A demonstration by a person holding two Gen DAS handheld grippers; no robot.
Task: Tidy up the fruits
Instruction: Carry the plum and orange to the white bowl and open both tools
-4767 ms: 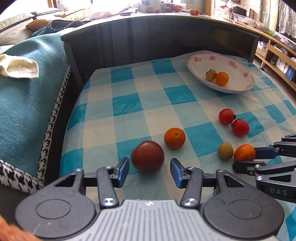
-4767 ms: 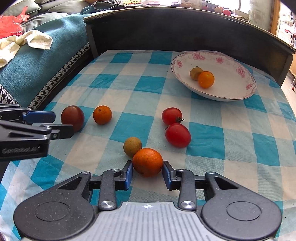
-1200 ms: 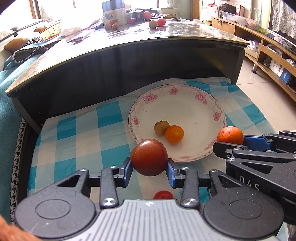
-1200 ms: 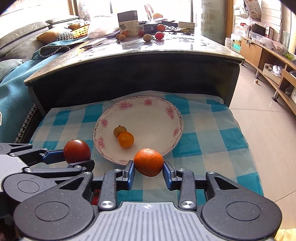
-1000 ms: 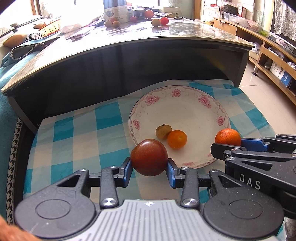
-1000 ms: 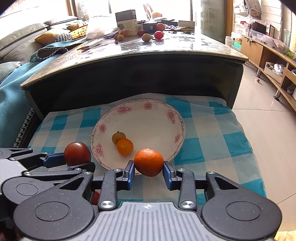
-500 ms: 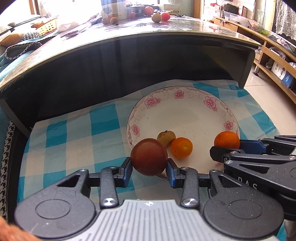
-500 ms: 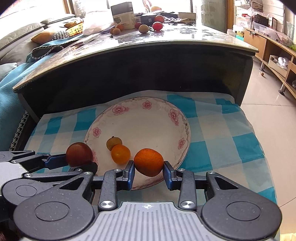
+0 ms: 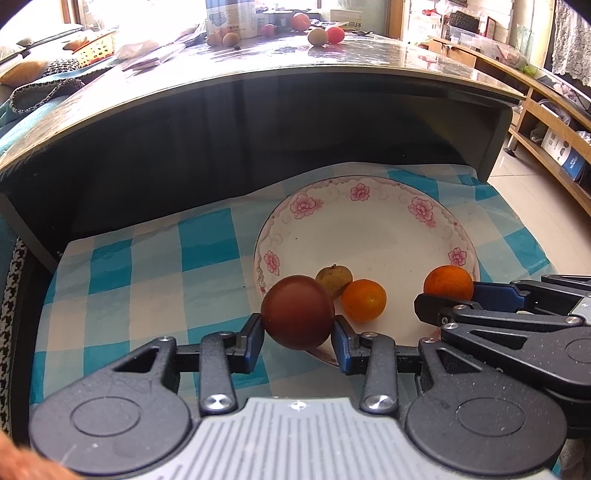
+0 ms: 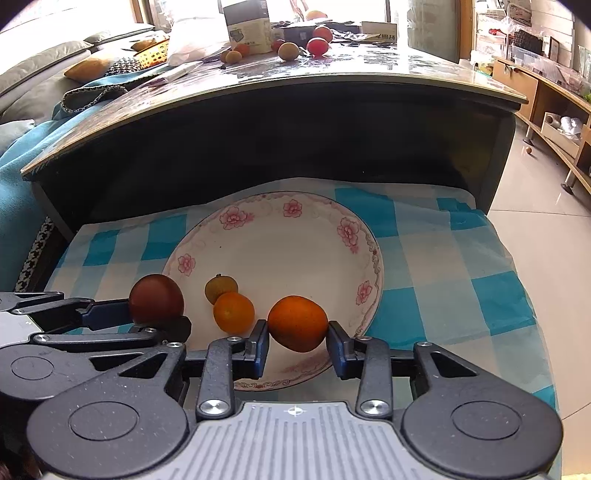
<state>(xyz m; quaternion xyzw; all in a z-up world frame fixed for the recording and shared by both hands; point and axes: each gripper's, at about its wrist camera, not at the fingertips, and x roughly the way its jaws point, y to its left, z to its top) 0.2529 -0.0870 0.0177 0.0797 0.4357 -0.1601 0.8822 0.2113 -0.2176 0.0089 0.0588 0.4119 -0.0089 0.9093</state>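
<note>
My left gripper (image 9: 297,332) is shut on a dark red tomato (image 9: 297,312) and holds it over the near left rim of the white flowered plate (image 9: 373,206). My right gripper (image 10: 297,341) is shut on an orange (image 10: 297,323) above the plate's near part (image 10: 280,221). In the plate lie a small brown-green fruit (image 9: 334,279) and a small orange (image 9: 364,300). From the right wrist view the tomato (image 10: 156,298) sits in the left gripper at the plate's left edge. The orange (image 9: 448,282) shows at the right in the left wrist view.
The plate rests on a blue and white checked cloth (image 9: 155,266). A dark raised table edge (image 9: 258,122) stands right behind it, with loose fruit and a box (image 9: 231,16) on top. Tiled floor (image 10: 546,236) lies to the right.
Both grippers have carried their fruit forward and lower toward the plate. The plate now looks larger and closer, with the orange over its inside and the tomato at its rim.
</note>
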